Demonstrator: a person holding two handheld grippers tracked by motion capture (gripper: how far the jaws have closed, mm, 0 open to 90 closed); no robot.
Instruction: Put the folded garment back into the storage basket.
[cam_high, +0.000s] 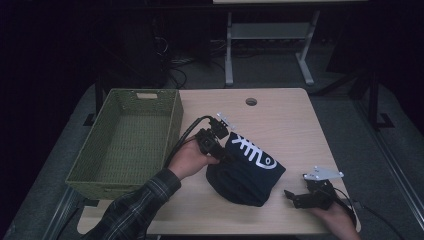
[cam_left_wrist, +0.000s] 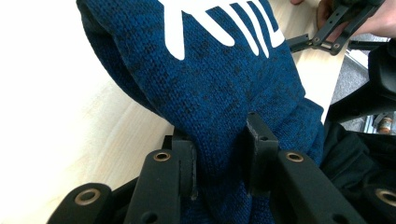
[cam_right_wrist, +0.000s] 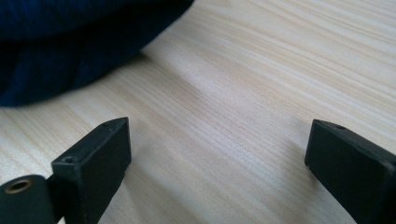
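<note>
A dark blue knitted garment (cam_high: 247, 170) with a white fishbone print lies bunched on the wooden table (cam_high: 285, 115). My left gripper (cam_high: 222, 154) is shut on its left edge, and the cloth hangs from the jaws. In the left gripper view the blue knit (cam_left_wrist: 219, 84) is pinched between the two black pads (cam_left_wrist: 261, 140). My right gripper (cam_high: 291, 196) rests low on the table at the front right, a short way right of the garment, its jaws wide apart. The right gripper view has bare wood between its fingertips (cam_right_wrist: 98, 154) and the garment's edge (cam_right_wrist: 60, 51) beyond them.
A green woven basket (cam_high: 172, 122) stands on the left part of the table, right beside my left hand. A round cable hole (cam_high: 251, 101) sits near the table's far edge. Table legs (cam_high: 229, 55) and cables lie on the floor behind.
</note>
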